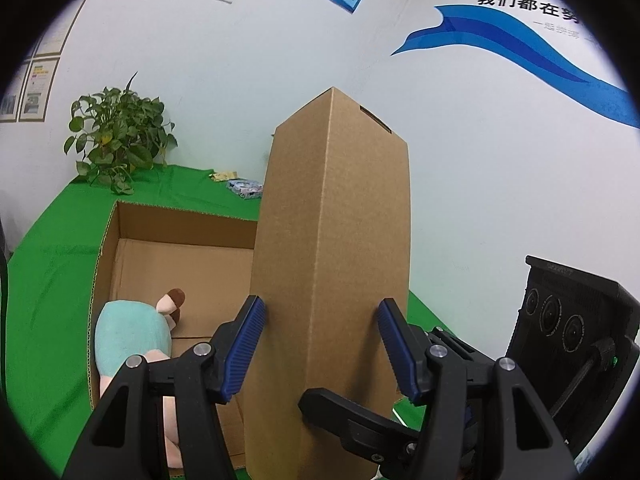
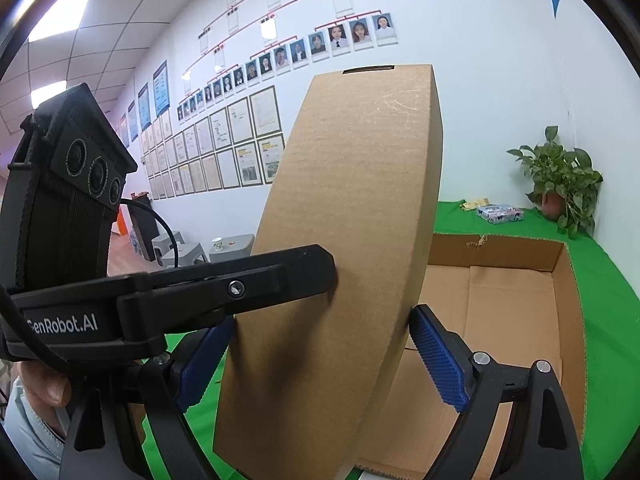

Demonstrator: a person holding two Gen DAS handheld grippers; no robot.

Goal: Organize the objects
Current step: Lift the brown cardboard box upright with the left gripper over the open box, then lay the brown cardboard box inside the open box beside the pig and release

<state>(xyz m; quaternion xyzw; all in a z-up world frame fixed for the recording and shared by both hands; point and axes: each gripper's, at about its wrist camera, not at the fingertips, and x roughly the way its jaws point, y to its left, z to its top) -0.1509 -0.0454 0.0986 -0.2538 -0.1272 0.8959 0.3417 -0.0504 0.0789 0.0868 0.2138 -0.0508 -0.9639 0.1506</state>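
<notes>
A tall brown cardboard lid (image 1: 332, 248) stands upright at the edge of an open cardboard box (image 1: 176, 264) on green cloth. My left gripper (image 1: 322, 344) has its blue pads on both sides of the lid's lower part, touching it. My right gripper (image 2: 320, 356) straddles the same lid (image 2: 344, 216) from the other side, pads against its faces. The right gripper's black finger (image 1: 360, 420) shows in the left wrist view; the left gripper's finger (image 2: 224, 284) shows in the right wrist view. A plush doll (image 1: 136, 340) in light blue lies in the box's near left corner.
A potted plant (image 1: 116, 140) stands on the green cloth (image 1: 52, 272) in the far corner by the white wall. A small patterned packet (image 1: 245, 189) and a yellow wrapper (image 1: 224, 176) lie behind the box. Grey stools (image 2: 192, 250) stand on the floor beyond.
</notes>
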